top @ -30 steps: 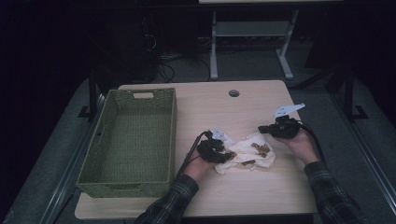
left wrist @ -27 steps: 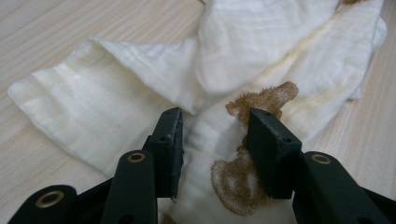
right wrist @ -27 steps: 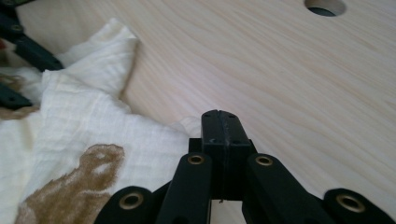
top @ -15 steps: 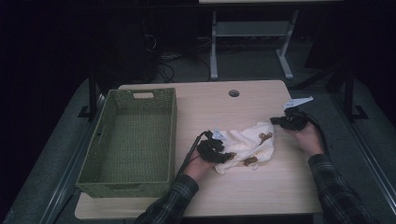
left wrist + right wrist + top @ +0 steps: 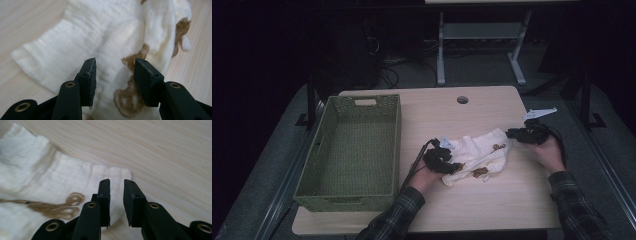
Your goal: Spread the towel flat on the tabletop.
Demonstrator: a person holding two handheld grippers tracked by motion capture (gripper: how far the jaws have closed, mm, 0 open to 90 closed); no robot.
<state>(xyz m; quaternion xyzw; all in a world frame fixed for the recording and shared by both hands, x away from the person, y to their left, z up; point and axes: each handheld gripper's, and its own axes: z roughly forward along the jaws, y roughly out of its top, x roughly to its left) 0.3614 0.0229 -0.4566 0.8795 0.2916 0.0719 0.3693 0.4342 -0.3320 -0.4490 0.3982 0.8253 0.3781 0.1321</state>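
A cream-white cloth point(image 5: 477, 155) printed with brown patches is seen lying crumpled on the bench point(image 5: 452, 210), right of the woven basket point(image 5: 349, 150). No writing can be read. The left gripper point(image 5: 115, 71) is held released above it; the right gripper point(image 5: 117, 186) is parted narrowly at its edge.

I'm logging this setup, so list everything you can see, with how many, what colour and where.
cloth: one, white with brown prints, on the table right of centre
basket: one, green woven, left part of the table
table: one, light wood, with a round hole near its far edge
white frame: one, on the floor beyond the table
left claw: black, jaws open over the cloth
right claw: black, jaws slightly apart at the cloth's edge
sleeves: two, dark plaid
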